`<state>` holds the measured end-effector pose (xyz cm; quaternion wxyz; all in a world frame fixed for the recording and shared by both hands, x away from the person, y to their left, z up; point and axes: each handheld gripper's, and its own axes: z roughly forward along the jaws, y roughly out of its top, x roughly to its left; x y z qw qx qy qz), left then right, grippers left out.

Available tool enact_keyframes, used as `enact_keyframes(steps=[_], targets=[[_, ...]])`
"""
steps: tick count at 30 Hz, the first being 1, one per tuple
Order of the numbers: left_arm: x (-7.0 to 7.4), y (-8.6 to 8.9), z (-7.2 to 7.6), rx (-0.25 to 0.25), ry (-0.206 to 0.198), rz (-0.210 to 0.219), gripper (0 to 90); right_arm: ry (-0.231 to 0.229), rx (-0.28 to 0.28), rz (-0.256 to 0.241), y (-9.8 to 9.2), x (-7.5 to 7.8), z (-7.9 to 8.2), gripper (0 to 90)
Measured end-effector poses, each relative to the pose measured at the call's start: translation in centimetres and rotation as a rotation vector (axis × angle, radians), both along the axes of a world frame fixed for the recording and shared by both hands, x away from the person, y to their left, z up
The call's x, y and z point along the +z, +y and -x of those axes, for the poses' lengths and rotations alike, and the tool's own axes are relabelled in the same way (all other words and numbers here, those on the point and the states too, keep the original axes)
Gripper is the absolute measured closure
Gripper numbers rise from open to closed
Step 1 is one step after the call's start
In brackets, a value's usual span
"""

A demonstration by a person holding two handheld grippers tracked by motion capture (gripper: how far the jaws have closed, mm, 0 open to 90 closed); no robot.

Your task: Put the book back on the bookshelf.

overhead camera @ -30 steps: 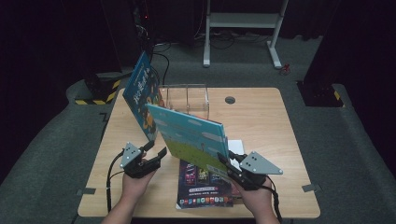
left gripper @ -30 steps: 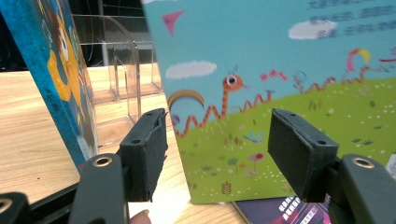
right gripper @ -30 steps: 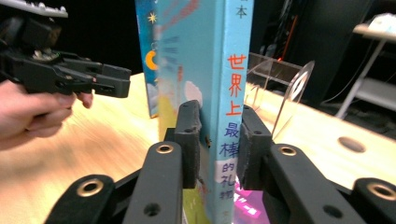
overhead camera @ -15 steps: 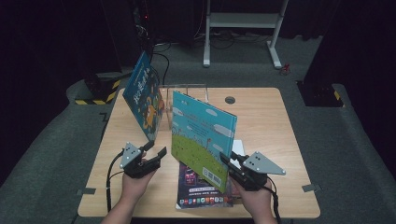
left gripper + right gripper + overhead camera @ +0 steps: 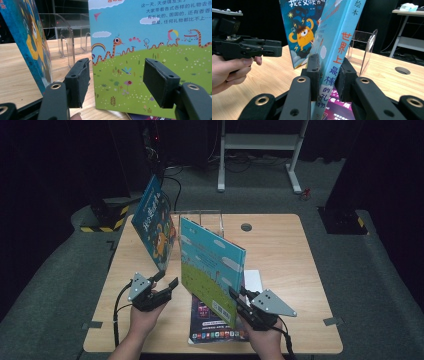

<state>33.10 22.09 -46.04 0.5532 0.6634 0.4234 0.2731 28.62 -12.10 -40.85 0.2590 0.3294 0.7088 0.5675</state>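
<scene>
My right gripper (image 5: 239, 296) (image 5: 329, 62) is shut on the lower spine of a blue-and-green picture book (image 5: 212, 267) (image 5: 337, 50), which it holds upright over the table's front middle. The book's meadow cover (image 5: 150, 62) faces my left gripper (image 5: 165, 280) (image 5: 118, 82). That gripper stands open with nothing between its pads, a short way left of the book. In the right gripper view the left gripper (image 5: 275, 48) hangs at the left in a person's hand. A second blue book with a monster (image 5: 155, 227) (image 5: 27, 37) (image 5: 304, 32) stands leaning at the back left.
A clear acrylic book stand (image 5: 200, 220) (image 5: 65, 37) (image 5: 367, 47) sits behind the books. A purple book (image 5: 210, 325) (image 5: 339, 105) lies flat under the held one, beside a white sheet (image 5: 254, 279). A round cable hole (image 5: 246, 226) is at the table's back.
The held picture book has swung from a flatter tilt to upright, with its cover turned toward the left gripper. The left gripper has stayed in place and open.
</scene>
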Motion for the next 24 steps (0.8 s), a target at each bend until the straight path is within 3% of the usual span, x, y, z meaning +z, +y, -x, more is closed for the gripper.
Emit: enact_keyframes(steps=[12,15,24], targets=[[0.2,-0.1,0.1,-0.006,-0.004,-0.006,41.3,0.017,0.035,-0.033,2.0,-0.5,1.0,80.5],[0.2,-0.2,0.1,-0.002,-0.006,-0.013,42.6,0.009,0.038,-0.014,2.5,-0.8,1.2,80.7],[0.1,-0.3,0.1,0.013,0.006,-0.013,46.0,0.003,0.008,-0.029,3.3,-1.4,1.5,80.7]])
